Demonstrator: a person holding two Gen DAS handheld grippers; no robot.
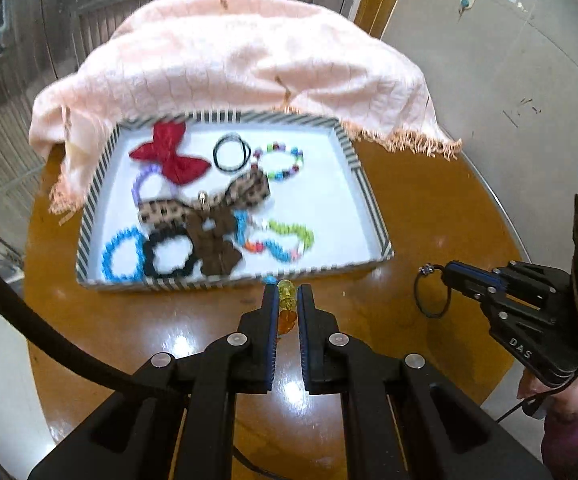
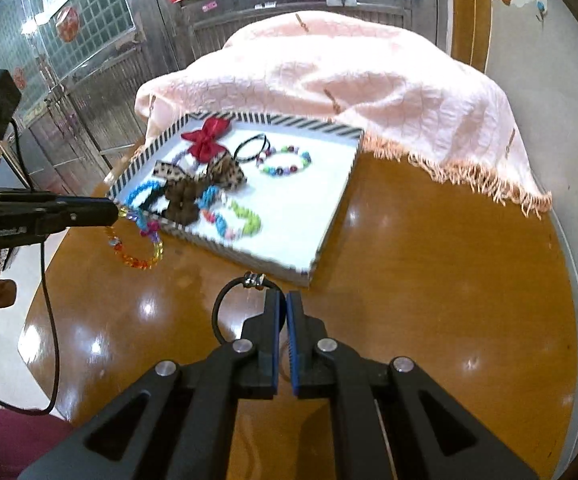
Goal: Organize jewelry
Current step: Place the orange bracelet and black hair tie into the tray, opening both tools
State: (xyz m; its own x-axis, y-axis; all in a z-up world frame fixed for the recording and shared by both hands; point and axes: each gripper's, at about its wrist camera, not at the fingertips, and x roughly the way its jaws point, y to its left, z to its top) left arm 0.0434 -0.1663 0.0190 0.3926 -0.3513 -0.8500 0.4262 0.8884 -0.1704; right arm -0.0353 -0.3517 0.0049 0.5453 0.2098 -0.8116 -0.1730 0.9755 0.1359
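Note:
My left gripper is shut on a clear-bead bracelet; only its yellow and orange beads show between the fingers. The right wrist view shows that bracelet dangling from the left gripper above the table, just in front of the tray's near-left corner. My right gripper is shut on a black hair tie with a metal bead, whose loop hangs to the left. The same hair tie hangs from the right gripper right of the striped-rim tray, which holds bows, bracelets and hair ties.
A pink fringed towel is draped over something behind the tray and overlaps its far-left corner. The round wooden table is glossy, with its edge close on the right. A hand and a purple sleeve hold the right gripper.

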